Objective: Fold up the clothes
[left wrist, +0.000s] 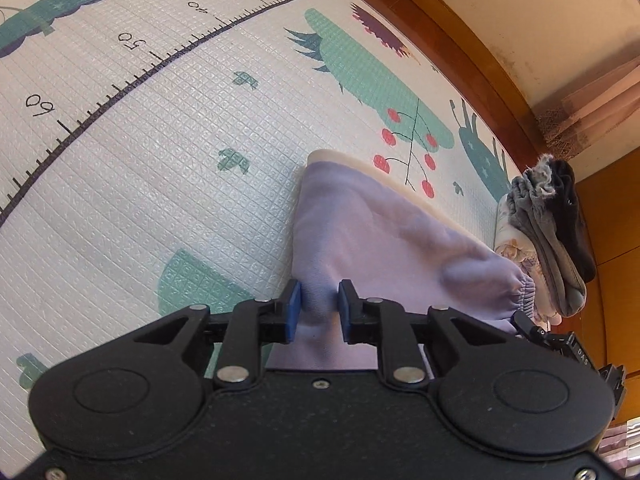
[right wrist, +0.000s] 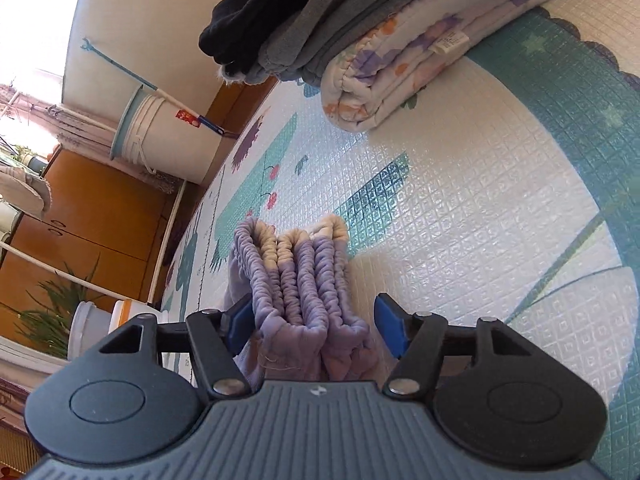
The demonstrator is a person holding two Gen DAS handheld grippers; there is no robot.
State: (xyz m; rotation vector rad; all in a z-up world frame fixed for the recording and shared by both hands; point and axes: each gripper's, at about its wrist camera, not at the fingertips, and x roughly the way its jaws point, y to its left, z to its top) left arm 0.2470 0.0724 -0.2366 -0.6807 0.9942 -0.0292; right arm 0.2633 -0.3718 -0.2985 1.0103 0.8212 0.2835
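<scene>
Lavender pants (left wrist: 384, 240) lie folded in layers on the play mat (left wrist: 160, 160), centre-right of my left view. Folded stack (right wrist: 380, 40) sits upper right in the right view; this piece isn't on it. My left gripper (left wrist: 319, 312) pinches a fabric fold, jaws narrow. My right gripper (right wrist: 316, 328) stands wider, straddling the bunched waistband (right wrist: 296, 272), only its left pad touching.

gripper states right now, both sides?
Left gripper: shut on the lavender garment.
Right gripper: open, its pads astride the garment's gathered waistband.
</scene>
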